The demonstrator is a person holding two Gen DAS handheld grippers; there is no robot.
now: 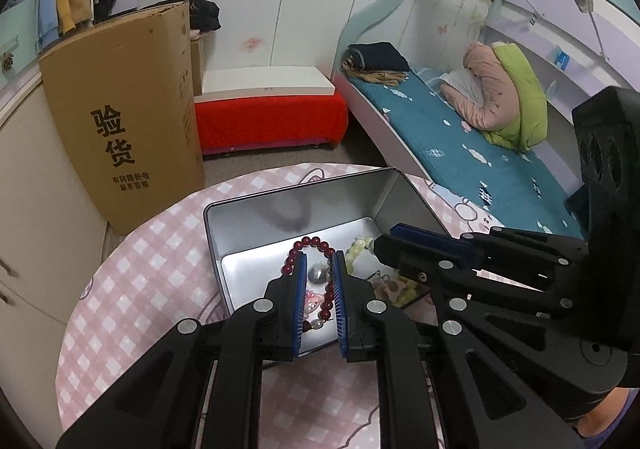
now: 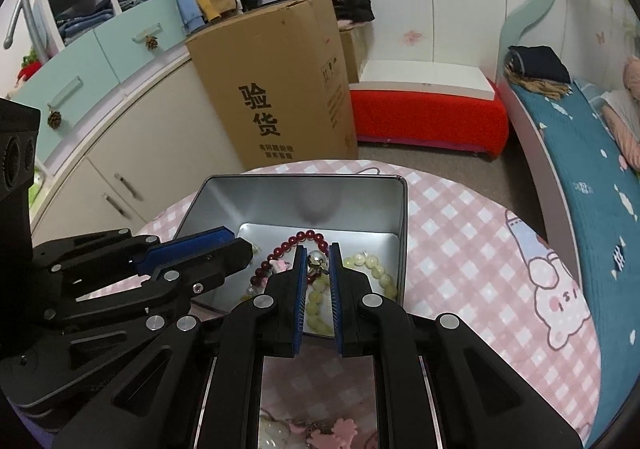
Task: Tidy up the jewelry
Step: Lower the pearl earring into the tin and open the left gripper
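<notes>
Left wrist view: left gripper [image 1: 320, 261] is poised over the open silver tin [image 1: 296, 205] on the pink checked tablecloth [image 1: 132, 269], jaws nearly closed with only a narrow gap and nothing gripped. Inside the tin lie a dark red bead bracelet [image 1: 316, 243], a pale green bead bracelet [image 1: 356, 251] and a pink charm [image 1: 314, 303]. Right gripper [image 2: 319, 253] is likewise nearly closed and empty, above the same tin, close beside the left one

Dark red bead bracelet [image 1: 316, 269] and pale green one [image 2: 370, 269] lie inside open tin [image 2: 280, 201]
</notes>
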